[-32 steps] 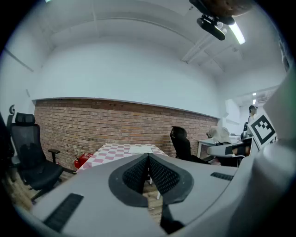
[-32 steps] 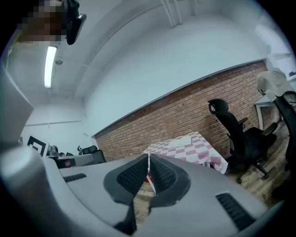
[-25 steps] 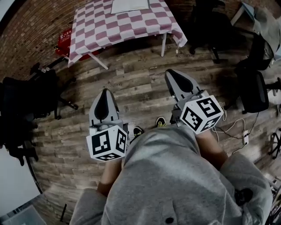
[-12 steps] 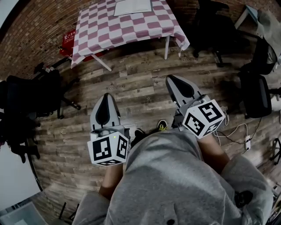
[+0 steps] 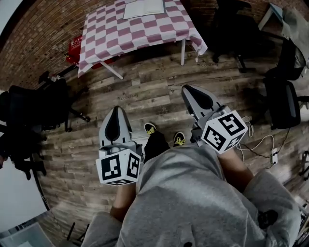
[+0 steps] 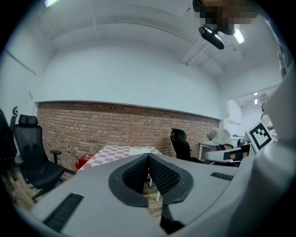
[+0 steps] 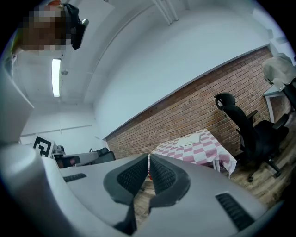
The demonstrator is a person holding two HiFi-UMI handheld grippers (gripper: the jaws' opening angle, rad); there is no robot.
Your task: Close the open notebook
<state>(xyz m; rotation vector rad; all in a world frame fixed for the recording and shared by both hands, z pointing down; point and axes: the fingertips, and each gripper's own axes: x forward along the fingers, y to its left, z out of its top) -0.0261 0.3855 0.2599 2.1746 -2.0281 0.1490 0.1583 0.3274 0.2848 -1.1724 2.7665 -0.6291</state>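
Observation:
The open notebook (image 5: 144, 7) lies with white pages up on the far part of a table with a pink-and-white checked cloth (image 5: 140, 31), well ahead of me across the wooden floor. It also shows as a pale sheet in the left gripper view, notebook (image 6: 141, 150), and in the right gripper view, notebook (image 7: 194, 138). My left gripper (image 5: 116, 109) is held at waist height, shut and holding nothing. My right gripper (image 5: 186, 89) is beside it, also shut and holding nothing. In their own views, the left gripper (image 6: 148, 156) and right gripper (image 7: 149, 156) show pads touching.
Black office chairs stand at the left (image 5: 34, 111) and right (image 5: 280, 99), another behind the table (image 5: 231, 24). A red object (image 5: 73, 46) sits under the table's left end. Cables (image 5: 263, 144) lie on the floor at right. My shoes (image 5: 179, 139) show below the grippers.
The person's feet have shifted, the left shoe now further forward. Both grippers stay shut and have hardly moved; the table sits almost the same in view.

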